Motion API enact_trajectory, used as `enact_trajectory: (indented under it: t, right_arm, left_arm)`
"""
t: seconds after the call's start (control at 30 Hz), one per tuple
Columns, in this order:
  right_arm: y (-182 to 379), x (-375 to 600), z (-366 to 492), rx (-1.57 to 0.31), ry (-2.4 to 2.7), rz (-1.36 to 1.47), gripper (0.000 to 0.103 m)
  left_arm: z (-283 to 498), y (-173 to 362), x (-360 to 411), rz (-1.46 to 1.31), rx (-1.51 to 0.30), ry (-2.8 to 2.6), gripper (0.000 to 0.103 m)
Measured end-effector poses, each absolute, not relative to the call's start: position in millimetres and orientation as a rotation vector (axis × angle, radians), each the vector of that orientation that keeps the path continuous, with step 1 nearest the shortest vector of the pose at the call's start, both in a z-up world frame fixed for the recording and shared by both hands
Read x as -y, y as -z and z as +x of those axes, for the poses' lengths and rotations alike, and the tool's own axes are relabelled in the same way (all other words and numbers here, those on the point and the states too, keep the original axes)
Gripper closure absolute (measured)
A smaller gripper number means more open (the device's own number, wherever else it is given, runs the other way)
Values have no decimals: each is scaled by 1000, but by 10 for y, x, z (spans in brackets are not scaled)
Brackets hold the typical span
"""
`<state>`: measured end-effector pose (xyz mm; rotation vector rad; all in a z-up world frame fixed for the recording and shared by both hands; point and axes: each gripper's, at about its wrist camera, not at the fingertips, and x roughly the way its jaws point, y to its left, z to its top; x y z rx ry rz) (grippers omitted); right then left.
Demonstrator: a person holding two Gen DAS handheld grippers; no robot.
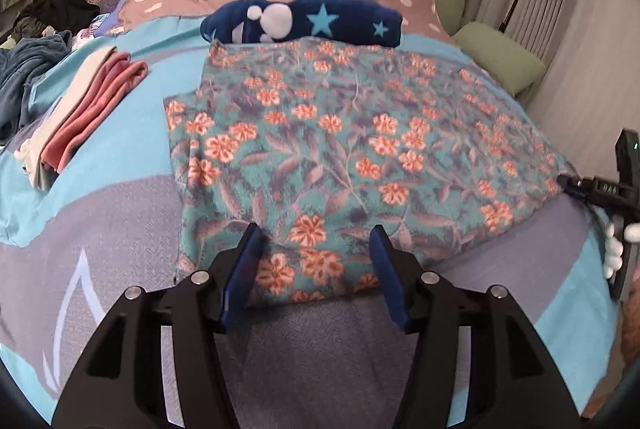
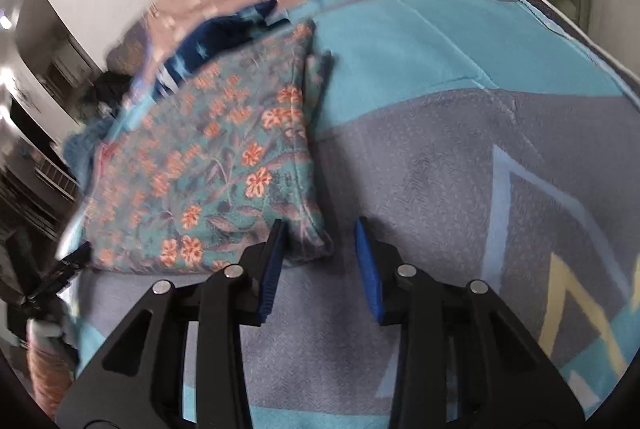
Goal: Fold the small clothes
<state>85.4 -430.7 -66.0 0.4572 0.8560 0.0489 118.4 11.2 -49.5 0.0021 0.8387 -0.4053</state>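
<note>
As both claws are spread, nothing is gripped: the left gripper [image 1: 316, 243] and right gripper [image 2: 320, 235] flank the floral cloth's [image 1: 340, 141] near edge. A shallow pinch could slip, and the fold would be skewed.

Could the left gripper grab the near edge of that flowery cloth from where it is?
Probably yes. The left gripper is open, its fingers either side of the near edge of the floral cloth, with nothing between them but fabric. The pink folded pile lies well off to the side.
</note>
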Motion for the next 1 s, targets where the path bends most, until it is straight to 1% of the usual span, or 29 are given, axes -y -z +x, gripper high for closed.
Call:
enact_trajectory:
  t: [0.2,0.33,0.4,0.43,0.5,0.57,0.6,0.63,0.7,0.73,0.77,0.8,0.83,0.9,0.93,1.0]
  right_arm:
    - [584,4435,678,-865,-66,511,71]
    - [552,4501,475,-859,-98,588,69]
    - [589,4507,410,-875,-167,687,60]
    - [615,4496,413,-884,-198,730,57]
    - [658,4461,468,-896,-221,781,42]
    - [701,4444,596,-876,-212,828,37]
    - [704,4438,670,-859,-201,842,35]
    - [707,4435,745,-844,-187,852,34]
    - [693,4402,909,-815,-153,863,32]
    - [687,4381,962,-811,-140,854,32]
    - [669,4341,1010,-808,-119,832,37]
    - [661,4316,1040,-811,-98,806,66]
    - [665,4309,1056,-822,-69,781,85]
    - [725,4408,1045,-827,-100,873,92]
    - [724,4447,1035,-822,-111,894,93]
    - [546,4523,924,-767,-132,886,96]
  left_arm:
    - [1073,396,-184,-6,-842,361,46]
    - [876,296,-528,-200,-845,361,46]
    - [823,352,-720,-362,-897,410,46]
    - [816,396,-758,-407,-921,429,46]
    - [865,554,-796,-468,-993,445,45]
    - [946,639,-807,-515,-986,448,44]
    - [1032,660,-827,-560,-963,459,41]
    - [1086,675,-833,-587,-953,461,41]
    - [1243,715,-824,-624,-920,456,41]
    - [1281,711,-815,-628,-909,451,44]
    - [1320,705,-793,-625,-901,440,48]
    - [1348,705,-769,-614,-899,418,74]
    - [1376,728,-770,-627,-907,423,85]
    - [1387,748,-845,-698,-904,438,88]
    - [1365,718,-881,-710,-894,445,89]
    - [1271,571,-881,-689,-860,461,90]
